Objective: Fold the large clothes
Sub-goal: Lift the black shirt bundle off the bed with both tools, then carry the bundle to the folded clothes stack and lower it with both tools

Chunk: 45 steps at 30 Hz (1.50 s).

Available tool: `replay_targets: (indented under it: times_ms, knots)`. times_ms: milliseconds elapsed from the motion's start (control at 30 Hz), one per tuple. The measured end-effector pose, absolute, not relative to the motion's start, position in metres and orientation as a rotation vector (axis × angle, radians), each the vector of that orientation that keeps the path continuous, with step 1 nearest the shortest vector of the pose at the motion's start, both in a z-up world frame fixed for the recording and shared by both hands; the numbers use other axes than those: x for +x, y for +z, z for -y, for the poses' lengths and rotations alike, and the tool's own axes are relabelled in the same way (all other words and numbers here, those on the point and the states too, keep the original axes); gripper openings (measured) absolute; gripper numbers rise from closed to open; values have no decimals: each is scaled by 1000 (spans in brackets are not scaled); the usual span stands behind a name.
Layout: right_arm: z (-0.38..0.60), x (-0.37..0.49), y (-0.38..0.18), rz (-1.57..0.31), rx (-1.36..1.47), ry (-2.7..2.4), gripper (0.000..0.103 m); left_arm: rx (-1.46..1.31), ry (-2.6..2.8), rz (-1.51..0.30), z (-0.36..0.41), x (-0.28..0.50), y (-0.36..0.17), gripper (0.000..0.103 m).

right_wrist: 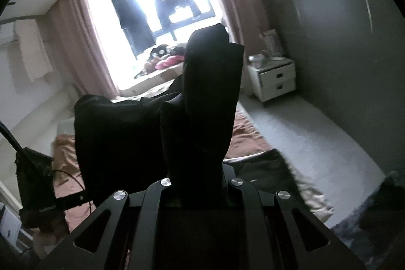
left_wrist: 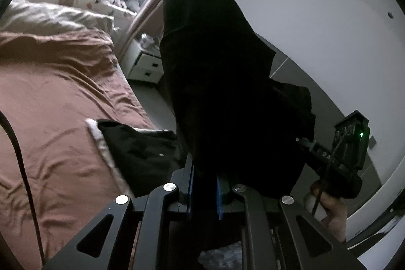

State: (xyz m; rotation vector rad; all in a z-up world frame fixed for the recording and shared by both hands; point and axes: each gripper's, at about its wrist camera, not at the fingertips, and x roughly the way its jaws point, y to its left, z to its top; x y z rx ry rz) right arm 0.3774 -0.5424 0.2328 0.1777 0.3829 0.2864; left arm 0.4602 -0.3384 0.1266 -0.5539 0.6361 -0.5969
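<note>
A large black garment (left_wrist: 215, 82) hangs in the air between both grippers. In the left wrist view it drapes over my left gripper (left_wrist: 205, 176), whose blue-padded fingers (left_wrist: 219, 190) stand close together, shut on the cloth. In the right wrist view the same garment (right_wrist: 202, 98) rises in front of the camera and covers the fingers of my right gripper (right_wrist: 197, 176), which is shut on it. A person's hand (left_wrist: 331, 209) carries the right gripper at the cloth's right edge. The fingertips of both grippers are hidden by fabric.
Below lies a bed with a brown sheet (left_wrist: 63, 105) and a beige pillow (left_wrist: 50, 19). A dark folded piece (left_wrist: 136, 151) rests on it near the edge. A white nightstand (right_wrist: 274, 80) stands by the grey wall, and clutter (right_wrist: 167, 60) sits under the bright window.
</note>
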Motion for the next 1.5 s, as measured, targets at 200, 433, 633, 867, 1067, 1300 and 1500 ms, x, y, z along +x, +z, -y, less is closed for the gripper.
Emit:
replay_targets:
  times_ms: [200, 433, 633, 867, 1067, 1300, 1500]
  knots:
    - [515, 402, 222, -452, 167, 224, 10, -611, -614, -715, 356, 495, 102, 13]
    - [479, 454, 171, -561, 193, 156, 10, -638, -593, -838, 360, 550, 50, 14]
    - [438, 489, 134, -628, 228, 119, 11, -639, -536, -896, 349, 586, 8, 14]
    - [428, 511, 96, -720, 399, 83, 17, -615, -467, -984, 341, 623, -38, 18]
    - [456, 477, 105, -693, 529, 57, 43, -550, -511, -1029, 340, 641, -46, 30]
    - [482, 357, 97, -601, 499, -7, 70, -462, -520, -994, 346, 644, -35, 38]
    - [474, 258, 56, -585, 535, -116, 70, -411, -525, -958, 350, 655, -29, 39]
